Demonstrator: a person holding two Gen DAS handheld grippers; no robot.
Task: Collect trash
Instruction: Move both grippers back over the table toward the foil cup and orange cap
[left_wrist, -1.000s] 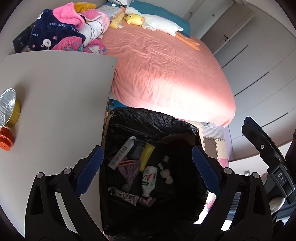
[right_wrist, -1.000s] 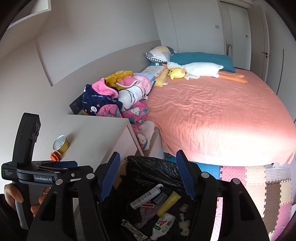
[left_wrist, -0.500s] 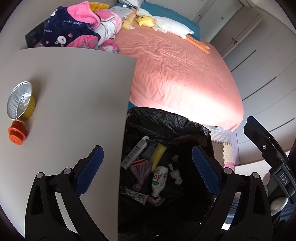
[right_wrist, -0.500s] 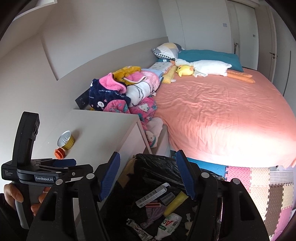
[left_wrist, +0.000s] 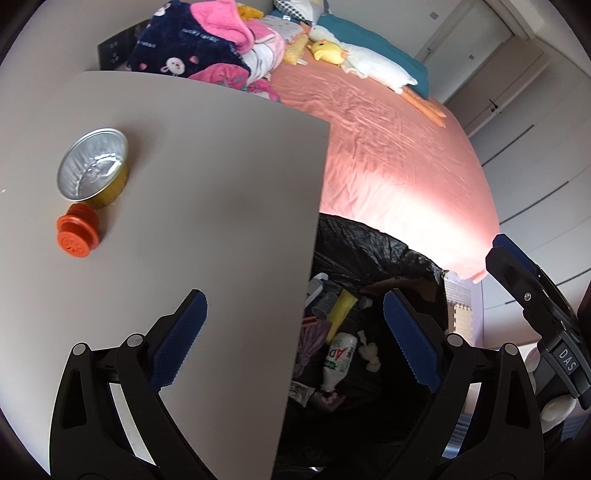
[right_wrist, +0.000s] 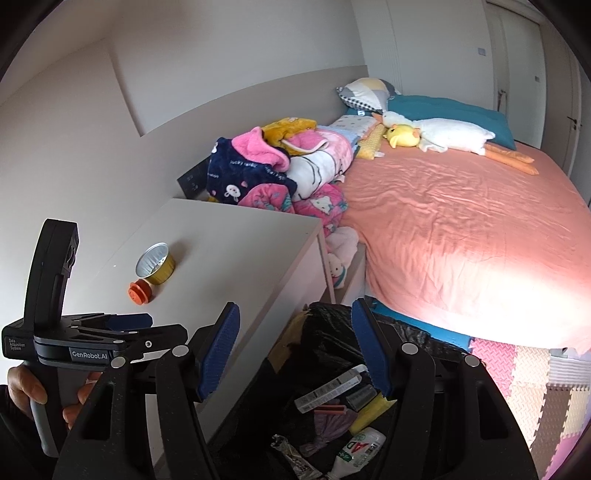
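A gold foil cup (left_wrist: 94, 168) and an orange cap (left_wrist: 77, 236) stand on the white bedside table (left_wrist: 207, 192); both also show in the right wrist view, the cup (right_wrist: 155, 264) and the cap (right_wrist: 139, 291). A black-lined trash bin (left_wrist: 373, 258) beside the table holds several pieces of trash, among them a white bottle (left_wrist: 341, 356). My left gripper (left_wrist: 295, 339) is open and empty over the table's right edge. My right gripper (right_wrist: 295, 350) is open and empty above the bin (right_wrist: 325, 339).
A bed with a pink sheet (right_wrist: 461, 229) lies past the bin. Piled clothes (right_wrist: 273, 173) and a plush duck (right_wrist: 436, 136) are on it. Foam floor mats (right_wrist: 532, 376) lie at right. The right gripper's body (left_wrist: 535, 306) shows at the right of the left wrist view.
My left gripper has moved left from over the bin to over the table; the cup and cap are now nearer. My right gripper has shifted slightly and stays over the bin.
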